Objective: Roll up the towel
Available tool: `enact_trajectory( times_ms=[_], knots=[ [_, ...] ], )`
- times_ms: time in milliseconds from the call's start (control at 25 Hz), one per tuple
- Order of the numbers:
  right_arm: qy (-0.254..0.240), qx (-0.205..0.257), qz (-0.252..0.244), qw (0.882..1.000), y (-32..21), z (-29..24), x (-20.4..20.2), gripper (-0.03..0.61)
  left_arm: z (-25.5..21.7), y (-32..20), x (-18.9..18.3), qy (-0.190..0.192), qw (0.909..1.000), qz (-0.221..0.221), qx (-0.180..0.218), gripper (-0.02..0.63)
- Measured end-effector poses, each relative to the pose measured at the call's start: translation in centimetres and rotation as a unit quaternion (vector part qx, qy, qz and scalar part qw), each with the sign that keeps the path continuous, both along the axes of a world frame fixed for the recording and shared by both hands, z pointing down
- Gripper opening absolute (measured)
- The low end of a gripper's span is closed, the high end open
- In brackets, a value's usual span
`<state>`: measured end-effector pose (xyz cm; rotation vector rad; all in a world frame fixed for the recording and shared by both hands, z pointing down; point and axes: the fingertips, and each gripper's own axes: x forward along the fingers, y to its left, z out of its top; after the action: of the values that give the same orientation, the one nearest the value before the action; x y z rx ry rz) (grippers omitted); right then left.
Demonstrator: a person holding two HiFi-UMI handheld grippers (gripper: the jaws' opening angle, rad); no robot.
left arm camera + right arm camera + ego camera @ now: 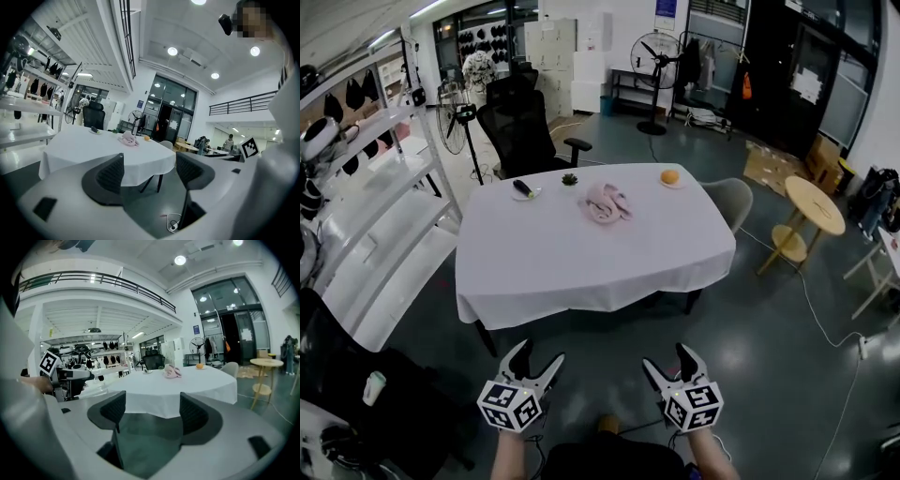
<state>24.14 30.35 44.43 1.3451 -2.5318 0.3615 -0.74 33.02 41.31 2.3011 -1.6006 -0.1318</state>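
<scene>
White tabletop well ahead at 12 o'clock, with the pink towel bunched on its far half, untouched. Likely step is the approach: close in, then spread the towel flat before rolling. Left gripper at 7, right gripper at 5 — both near level, fingers wide, nothing between.

Pink towel, white tablecloth. Black-and-white square markers on left gripper and right gripper. Orange fruit, black office chair.
</scene>
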Motion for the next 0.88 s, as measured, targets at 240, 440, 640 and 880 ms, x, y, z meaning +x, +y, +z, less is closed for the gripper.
enact_trajectory(
  times_ms=[240,440,640,880],
  knots=[
    [0.0,0.005,-0.004,1.0,-5.3,-0.3,1.3,0.357,-0.1,-4.8,1.3,0.001,1.0,-0.005,0.003,0.362],
    [-0.004,0.008,-0.006,1.0,-8.7,-0.7,2.0,0.357,-0.3,-8.1,2.1,-0.003,1.0,-0.005,0.003,0.362],
    [-0.01,0.006,-0.006,1.0,-10.4,0.0,2.8,0.356,0.0,-10.1,2.7,-0.005,0.9999,-0.008,0.006,0.362],
    [-0.018,-0.012,-0.012,1.0,-10.3,1.5,2.8,0.354,1.3,-9.7,3.7,-0.007,0.9998,-0.011,-0.012,0.362]
  ],
)
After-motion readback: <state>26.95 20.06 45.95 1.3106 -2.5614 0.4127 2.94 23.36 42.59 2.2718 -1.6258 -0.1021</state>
